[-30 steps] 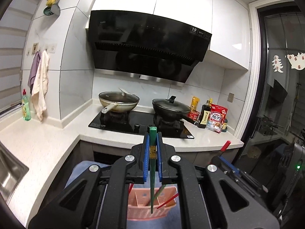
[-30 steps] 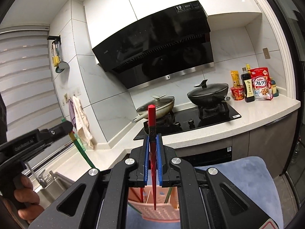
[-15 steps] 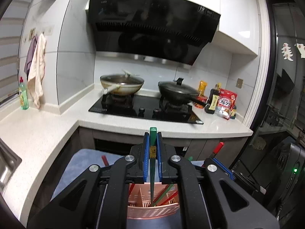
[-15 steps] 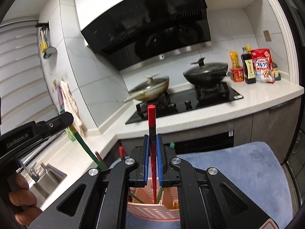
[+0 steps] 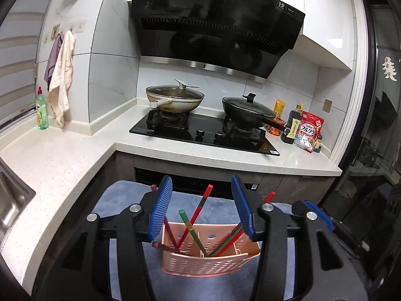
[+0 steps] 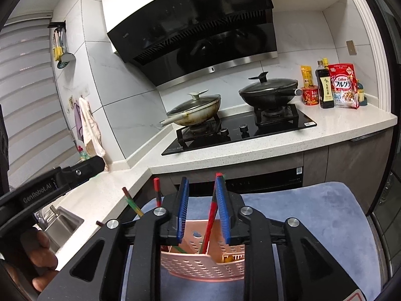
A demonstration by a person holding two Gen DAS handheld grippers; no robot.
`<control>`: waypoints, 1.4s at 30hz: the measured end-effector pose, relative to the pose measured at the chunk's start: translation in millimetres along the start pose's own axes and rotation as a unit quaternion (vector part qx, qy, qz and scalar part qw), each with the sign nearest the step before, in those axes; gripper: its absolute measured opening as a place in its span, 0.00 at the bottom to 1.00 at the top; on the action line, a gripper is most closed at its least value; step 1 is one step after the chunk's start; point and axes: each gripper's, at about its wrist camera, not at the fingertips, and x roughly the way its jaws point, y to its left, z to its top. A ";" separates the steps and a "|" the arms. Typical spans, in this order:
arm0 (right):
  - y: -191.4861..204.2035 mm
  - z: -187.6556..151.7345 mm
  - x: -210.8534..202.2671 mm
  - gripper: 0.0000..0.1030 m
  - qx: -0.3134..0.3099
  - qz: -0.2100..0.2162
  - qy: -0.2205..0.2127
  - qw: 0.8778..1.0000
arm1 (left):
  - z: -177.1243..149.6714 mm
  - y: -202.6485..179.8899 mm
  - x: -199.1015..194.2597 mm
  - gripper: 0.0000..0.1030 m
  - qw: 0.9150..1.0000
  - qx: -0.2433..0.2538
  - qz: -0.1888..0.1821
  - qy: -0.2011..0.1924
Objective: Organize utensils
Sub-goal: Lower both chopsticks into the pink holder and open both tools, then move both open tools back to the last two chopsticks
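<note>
A pink perforated utensil basket (image 5: pixel 208 260) sits on a blue mat and holds several red and green chopsticks. My left gripper (image 5: pixel 201 183) is open above it; the green chopstick (image 5: pixel 191 230) stands free in the basket. In the right wrist view, my right gripper (image 6: pixel 201 183) is open above the basket (image 6: pixel 200 263). A red chopstick (image 6: pixel 211 215) stands in the basket between the jaws, leaning on the right pad (image 6: pixel 221 208). The left gripper's body (image 6: pixel 50 188) shows at the left.
A white L-shaped counter (image 5: pixel 62 160) carries a black hob (image 5: pixel 205 135) with two lidded pans. Bottles and a cereal bag (image 5: pixel 307 134) stand at its right end. A sink (image 5: pixel 10 195) lies to the left. The blue mat (image 6: pixel 313 215) surrounds the basket.
Both grippers have opened. The green chopstick left the left jaws and the red one left the right jaws; both now stand in the basket. The views have tilted down.
</note>
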 end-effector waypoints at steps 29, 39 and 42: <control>16.0 -192.6 -170.9 0.38 -0.044 -0.026 0.136 0.989 | -190.1 26.3 -132.3 0.56 0.990 0.054 0.081 0.099; 31.1 -276.9 -187.8 0.38 -0.055 -0.027 0.205 0.977 | -274.6 32.2 -147.8 0.56 0.979 0.040 0.073 0.188; 37.8 -291.0 -187.6 0.38 -0.058 -0.021 0.218 0.974 | -289.8 40.4 -148.6 0.56 0.974 0.034 0.077 0.209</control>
